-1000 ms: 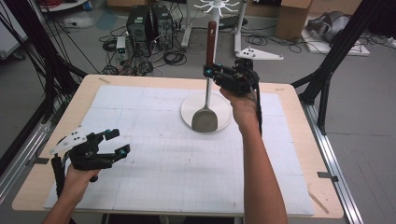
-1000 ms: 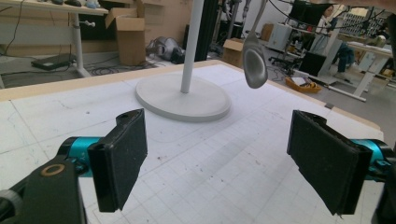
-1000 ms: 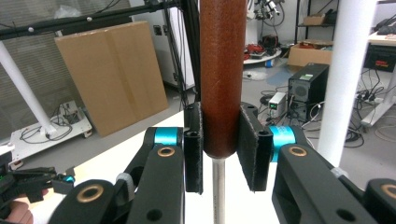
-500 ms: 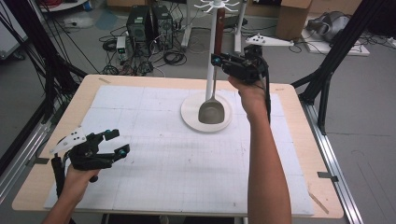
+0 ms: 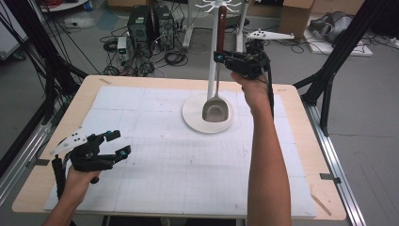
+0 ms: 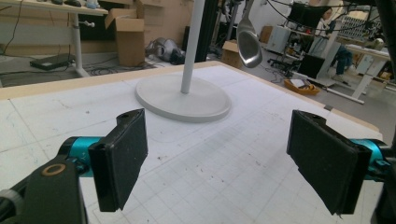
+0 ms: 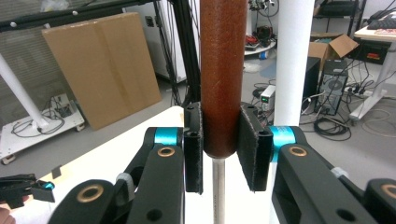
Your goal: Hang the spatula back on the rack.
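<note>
Ladle point(image 5: 216, 109) hangs upright beside the rack pole point(image 5: 212, 75) at upper centre, its brown handle clamped by the right gripper point(image 5: 222, 57), not yet hooked on top, while the left gripper point(image 5: 117, 143) idles wide open at lower left.

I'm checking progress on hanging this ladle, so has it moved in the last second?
Yes. The ladle, clamped in the right tongs, has risen and shifted right, closer to the stand's white pole.

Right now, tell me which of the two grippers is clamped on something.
The right gripper: its pads pinch the brown handle of the ladle beside the white stand. The left gripper stands open over the table with nothing between its jaws.
</note>
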`<act>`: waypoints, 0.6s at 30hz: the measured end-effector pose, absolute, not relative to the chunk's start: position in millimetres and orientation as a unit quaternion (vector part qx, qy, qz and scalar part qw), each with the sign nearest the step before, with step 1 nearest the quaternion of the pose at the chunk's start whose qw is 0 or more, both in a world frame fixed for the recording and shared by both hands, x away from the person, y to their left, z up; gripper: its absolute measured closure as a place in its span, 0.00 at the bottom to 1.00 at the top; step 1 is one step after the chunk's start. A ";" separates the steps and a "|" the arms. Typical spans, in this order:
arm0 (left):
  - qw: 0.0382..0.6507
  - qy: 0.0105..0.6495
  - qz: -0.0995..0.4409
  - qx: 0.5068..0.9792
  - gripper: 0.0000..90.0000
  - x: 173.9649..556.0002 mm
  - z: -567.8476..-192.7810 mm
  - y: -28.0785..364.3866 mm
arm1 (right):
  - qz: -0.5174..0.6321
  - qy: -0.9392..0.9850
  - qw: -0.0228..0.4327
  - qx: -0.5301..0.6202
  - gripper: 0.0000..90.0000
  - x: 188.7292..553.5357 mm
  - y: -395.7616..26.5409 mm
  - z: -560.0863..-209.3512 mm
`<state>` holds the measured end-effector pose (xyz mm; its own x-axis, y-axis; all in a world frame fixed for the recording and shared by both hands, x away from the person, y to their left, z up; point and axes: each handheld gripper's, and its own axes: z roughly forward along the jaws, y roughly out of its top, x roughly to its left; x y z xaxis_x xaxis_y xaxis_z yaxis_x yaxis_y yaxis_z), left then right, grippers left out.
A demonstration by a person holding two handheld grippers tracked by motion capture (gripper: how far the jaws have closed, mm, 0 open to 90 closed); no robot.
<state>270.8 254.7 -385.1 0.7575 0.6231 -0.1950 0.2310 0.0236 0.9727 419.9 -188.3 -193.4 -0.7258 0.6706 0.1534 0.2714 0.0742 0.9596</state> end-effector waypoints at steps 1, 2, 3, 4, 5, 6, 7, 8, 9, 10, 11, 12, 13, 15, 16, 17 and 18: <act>0.643 0.313 0.153 0.682 0.23 270.8 -385.1 254.8 | 0.595 0.712 0.168 0.332 0.82 420.7 -188.3 -192.7; 0.643 0.313 0.153 0.682 0.23 270.8 -385.0 254.8 | 0.596 0.711 0.167 0.333 0.82 421.7 -188.6 -192.4; 0.643 0.312 0.153 0.683 0.23 270.7 -385.0 255.0 | 0.596 0.709 0.169 0.336 0.82 422.4 -189.3 -192.4; 0.643 0.312 0.153 0.683 0.23 270.7 -385.1 255.0 | 0.595 0.709 0.169 0.338 0.82 423.2 -189.9 -192.9; 0.643 0.312 0.152 0.683 0.23 270.6 -385.1 254.9 | 0.593 0.710 0.169 0.340 0.82 423.9 -190.3 -193.5; 0.642 0.311 0.153 0.684 0.23 270.7 -385.1 255.0 | 0.590 0.711 0.169 0.343 0.82 424.5 -190.5 -194.2; 0.642 0.310 0.153 0.685 0.23 270.9 -385.2 255.1 | 0.588 0.713 0.169 0.343 0.82 425.0 -190.4 -194.6; 0.641 0.311 0.153 0.685 0.23 270.9 -385.2 255.1 | 0.586 0.714 0.170 0.343 0.82 425.4 -190.0 -195.0; 0.642 0.311 0.153 0.684 0.23 271.0 -385.4 254.9 | 0.585 0.714 0.171 0.344 0.82 425.8 -189.7 -195.1; 0.641 0.311 0.152 0.685 0.23 270.9 -385.4 254.9 | 0.585 0.714 0.173 0.343 0.82 426.7 -189.5 -195.6; 0.641 0.311 0.153 0.685 0.23 270.9 -385.4 254.7 | 0.584 0.715 0.170 0.345 0.82 427.2 -189.4 -196.0; 0.641 0.311 0.152 0.684 0.23 270.8 -385.4 254.5 | 0.583 0.715 0.172 0.345 0.82 428.2 -189.5 -196.6; 0.641 0.311 0.153 0.684 0.23 270.7 -385.4 254.5 | 0.582 0.715 0.172 0.346 0.82 429.1 -189.3 -197.3; 0.641 0.311 0.152 0.685 0.23 270.7 -385.5 254.7 | 0.579 0.717 0.174 0.346 0.82 430.2 -188.7 -198.4; 0.641 0.311 0.153 0.685 0.23 270.8 -385.6 254.9 | 0.580 0.717 0.173 0.347 0.82 430.1 -188.3 -198.5; 0.641 0.312 0.152 0.685 0.23 270.7 -385.7 254.7 | 0.580 0.717 0.173 0.346 0.82 430.0 -188.0 -198.8; 0.641 0.312 0.151 0.685 0.23 270.7 -385.9 254.6 | 0.580 0.717 0.174 0.345 0.82 430.0 -187.8 -199.2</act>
<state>270.7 254.6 -385.9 0.7598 0.6207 -0.1932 0.2337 0.0164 0.9722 430.0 -187.8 -199.2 -0.7015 0.6964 0.1512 0.2931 0.0885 0.9520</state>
